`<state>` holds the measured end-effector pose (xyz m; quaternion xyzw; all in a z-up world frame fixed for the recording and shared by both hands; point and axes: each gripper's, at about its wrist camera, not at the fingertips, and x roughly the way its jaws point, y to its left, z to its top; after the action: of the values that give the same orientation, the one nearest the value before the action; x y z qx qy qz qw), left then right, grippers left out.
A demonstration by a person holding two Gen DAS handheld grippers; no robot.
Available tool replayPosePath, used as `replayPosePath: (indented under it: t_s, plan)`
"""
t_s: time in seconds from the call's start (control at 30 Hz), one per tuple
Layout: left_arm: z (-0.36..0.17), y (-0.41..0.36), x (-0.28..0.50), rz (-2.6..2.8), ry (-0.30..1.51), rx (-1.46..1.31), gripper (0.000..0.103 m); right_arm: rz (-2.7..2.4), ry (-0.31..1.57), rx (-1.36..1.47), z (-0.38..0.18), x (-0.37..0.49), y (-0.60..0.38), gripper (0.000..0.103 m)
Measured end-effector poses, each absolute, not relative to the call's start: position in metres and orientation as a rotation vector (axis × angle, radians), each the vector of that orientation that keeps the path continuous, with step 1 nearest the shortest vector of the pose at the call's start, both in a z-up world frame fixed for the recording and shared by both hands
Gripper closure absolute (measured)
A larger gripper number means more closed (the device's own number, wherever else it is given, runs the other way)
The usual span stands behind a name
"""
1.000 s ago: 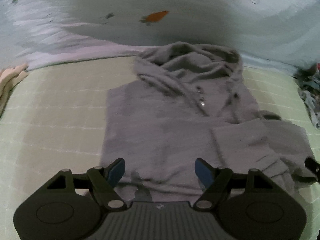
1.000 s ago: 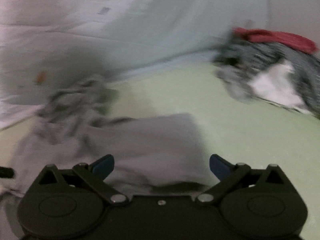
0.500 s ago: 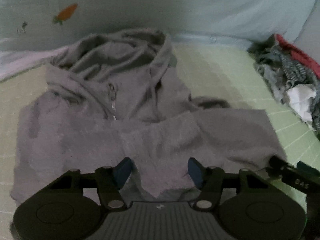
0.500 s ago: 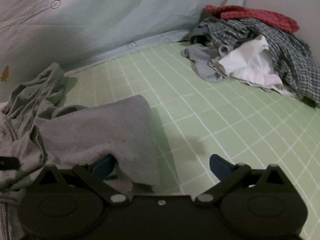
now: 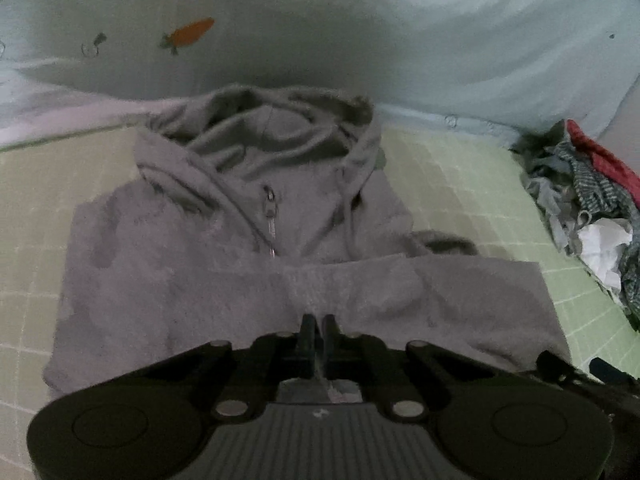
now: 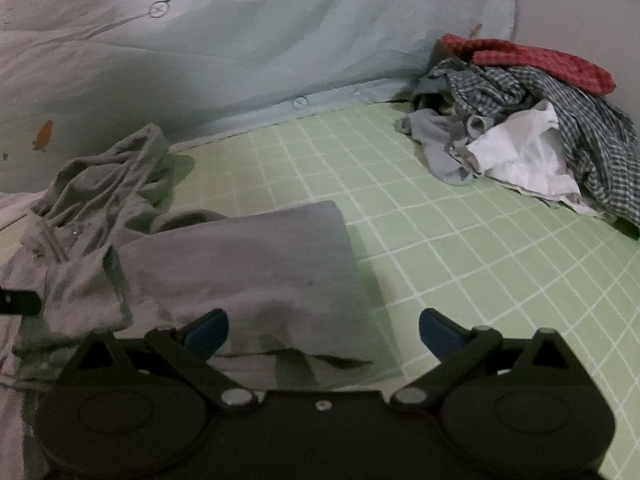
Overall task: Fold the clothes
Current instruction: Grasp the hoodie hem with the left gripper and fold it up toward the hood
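A grey zip hoodie [image 5: 192,280] lies face up on the green checked sheet [image 5: 460,184], hood toward the quilt, one sleeve folded across its lower front. My left gripper [image 5: 319,322] sits at the sleeve's near edge, over the middle of the body. Its jaws are closing to a pinch, with a sliver of grey fabric pressed between the fingers. The right wrist view shows the hoodie [image 6: 248,256] from its right side. My right gripper [image 6: 322,330] is open over the folded part's near right corner, one pad above the cloth and the other above bare sheet.
A heap of unfolded clothes [image 6: 532,140], checked, white and red, lies at the far right of the sheet [image 6: 460,240]; the left wrist view shows the heap [image 5: 592,208] too. A pale blue quilt [image 5: 380,32] with carrot prints rises behind the hoodie.
My left gripper went from wide open to shut on the hoodie's fabric and shifted across the garment toward its middle. The right gripper stayed open, and its blurred view settled on the folded sleeve.
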<state>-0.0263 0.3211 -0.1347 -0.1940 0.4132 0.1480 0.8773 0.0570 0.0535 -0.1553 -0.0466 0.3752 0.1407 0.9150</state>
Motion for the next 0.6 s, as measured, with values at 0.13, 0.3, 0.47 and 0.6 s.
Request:
replayPosePath:
  t_s: [0.13,0.3,0.47,0.6]
  plan:
    - [-0.116,0.328,-0.039,0.347,0.805,-0.371,0.100,0.293,0.764,-0.096,-0.152,0.049,0.058,0.000]
    - [-0.085,0.345,-0.060,0.453,0.716,-0.229,0.100,0.297,0.752,-0.107,-0.151,0.043,0.064,0.000]
    - [-0.073,0.381,-0.086,0.596,0.674,-0.221,0.100,0.312,0.761,-0.115,-0.154,0.039,0.072,0.000]
    - [-0.076,0.405,-0.106,0.699,0.678,-0.210,0.100,0.337,0.770,-0.140,-0.158,0.034,0.082,0.000]
